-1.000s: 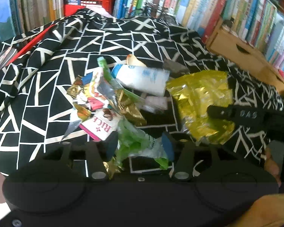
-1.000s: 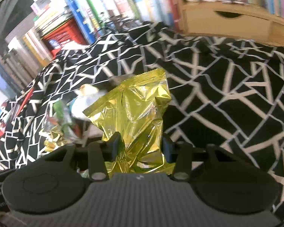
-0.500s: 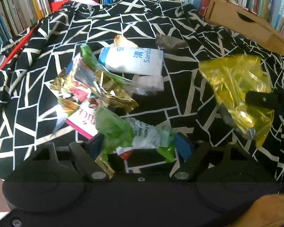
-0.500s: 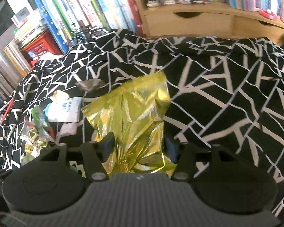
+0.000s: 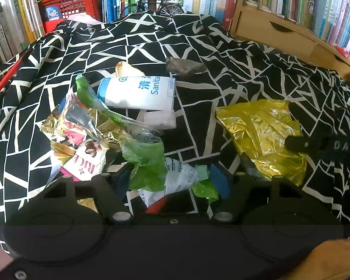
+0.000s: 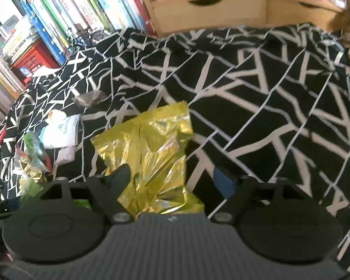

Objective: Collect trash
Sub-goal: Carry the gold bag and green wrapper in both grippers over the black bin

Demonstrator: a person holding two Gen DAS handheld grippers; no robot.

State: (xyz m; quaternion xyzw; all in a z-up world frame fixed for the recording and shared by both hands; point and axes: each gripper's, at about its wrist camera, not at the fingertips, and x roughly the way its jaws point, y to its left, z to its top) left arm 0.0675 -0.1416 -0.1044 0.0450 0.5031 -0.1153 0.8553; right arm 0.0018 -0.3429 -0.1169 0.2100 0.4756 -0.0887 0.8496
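On the black-and-white patterned cloth [image 5: 128, 46] lies a heap of wrappers [image 5: 81, 128] with a white sanitiser pack [image 5: 140, 92] on its far side. My left gripper [image 5: 171, 182] hangs over the heap's near edge. A crumpled green-and-white wrapper [image 5: 149, 163] lies loosely between its jaws, which are closing. To the right a gold foil bag [image 5: 261, 130] rests on the cloth. My right gripper [image 6: 175, 179] straddles this gold bag [image 6: 151, 144] with its jaws opening; the left finger touches the foil and the blue right pad stands clear of it.
A grey crumpled scrap [image 5: 184, 66] lies beyond the heap. Bookshelves ring the cloth, with a red crate [image 5: 70, 4] at the back left, a model bicycle [image 5: 151, 2] behind, and a wooden drawer box [image 5: 275, 32] at the back right. Bare cloth stretches to the right [image 6: 280, 116].
Both pairs of jaws have spread. The gold bag has come down onto the cloth and stands free of the right pad. The green wrapper has slackened between the left jaws.
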